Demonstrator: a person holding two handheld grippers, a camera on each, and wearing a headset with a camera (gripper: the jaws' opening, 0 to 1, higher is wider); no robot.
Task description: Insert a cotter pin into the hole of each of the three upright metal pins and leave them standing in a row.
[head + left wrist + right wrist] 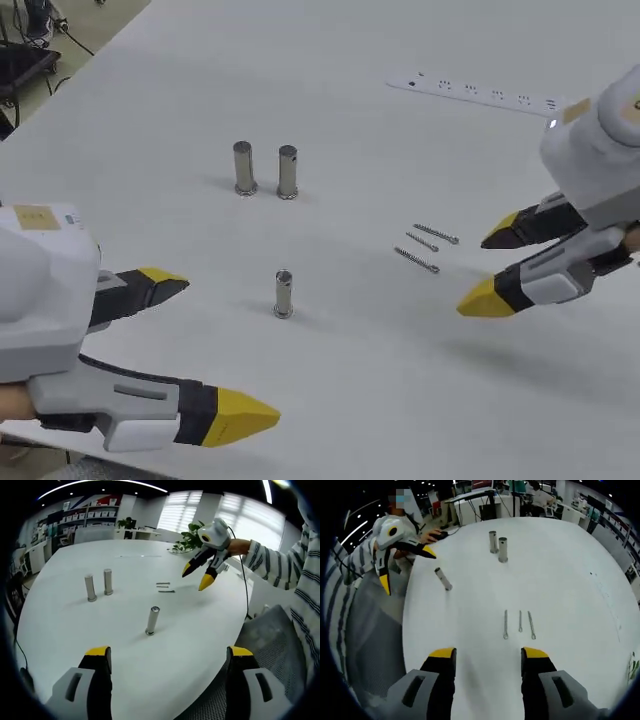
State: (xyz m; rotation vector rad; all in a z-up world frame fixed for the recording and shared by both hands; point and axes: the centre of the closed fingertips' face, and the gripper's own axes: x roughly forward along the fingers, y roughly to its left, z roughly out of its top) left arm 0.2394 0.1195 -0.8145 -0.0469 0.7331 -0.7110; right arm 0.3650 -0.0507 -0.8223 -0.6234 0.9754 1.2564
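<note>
1. Left hand-held gripper (pixel 230 348): jaws spread wide and gripping nothing. It hovers over the near edge of the worktop (pixel 360 400).
2. Right hand-held gripper (pixel 474 276): released too, with its jaws apart and the gap bare. The tips point toward the cotter pins (pixel 422 241).
3. The three cotter pins lie flat on the worktop, side by side and roughly parallel, each apart from the next. They are just ahead of the right hand-held gripper's tips and not touching them. In the right gripper view they sit straight in front of the jaw gap.
4. Lone metal pin (pixel 283 294): upright, between the two hand-held grippers and nearer the left one. In the left gripper view it stands ahead of the jaw gap, apart from both tips.
5. Pair of metal pins (pixel 243 167): both upright, close side by side without touching. They stand farther back than the lone metal pin and well apart from either hand-held gripper.
6. Power strip (pixel 480 92): flat at the far right of the worktop, beyond the right hand-held gripper.
</note>
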